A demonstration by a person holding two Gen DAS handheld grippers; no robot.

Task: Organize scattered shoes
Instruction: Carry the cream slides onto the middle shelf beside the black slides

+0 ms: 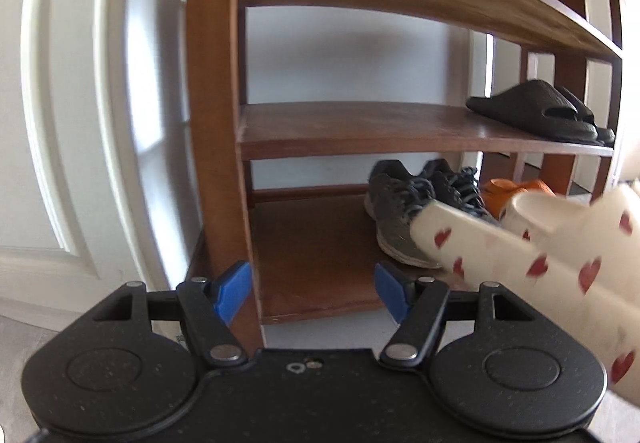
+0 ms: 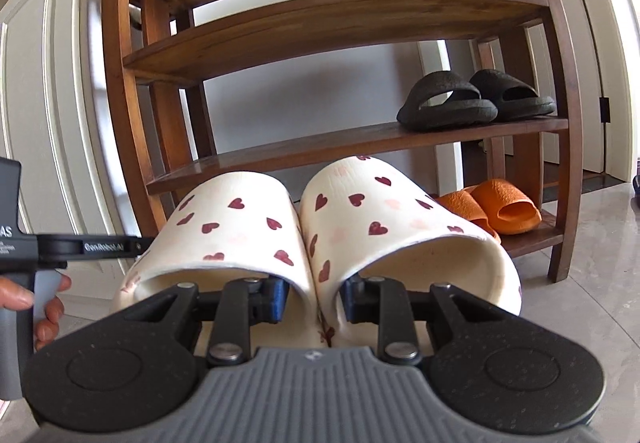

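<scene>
Your right gripper [image 2: 310, 301] is clamped on the pair of white heart-print slippers [image 2: 340, 219]. One finger sits inside each slipper, and the two inner walls are pinched together between the pads. The pair is carried clear of the floor, toes pointing forward, directly ahead of the tool and in front of the wooden shoe rack [image 2: 328, 27].

Your left gripper [image 1: 312, 295] has its jaws spread wide, with nothing between the blue pads [image 1: 232, 295]. It points at the left end of the rack's lower shelves. The heart-print slippers enter its view from the right, just beside its right finger.

Ahead of and above the right gripper, to the right, the black slides [image 2: 476, 99] rest on the second shelf from the bottom. The orange slides [image 2: 492, 209] lie on the bottom shelf, to the right of the held pair. In the left wrist view, the grey sneakers [image 1: 416, 207] stand on the bottom shelf, ahead and to the right of the left tool.

Your hand [image 2: 36, 303] on the left gripper's grey handle shows at the left edge of the right wrist view.
</scene>
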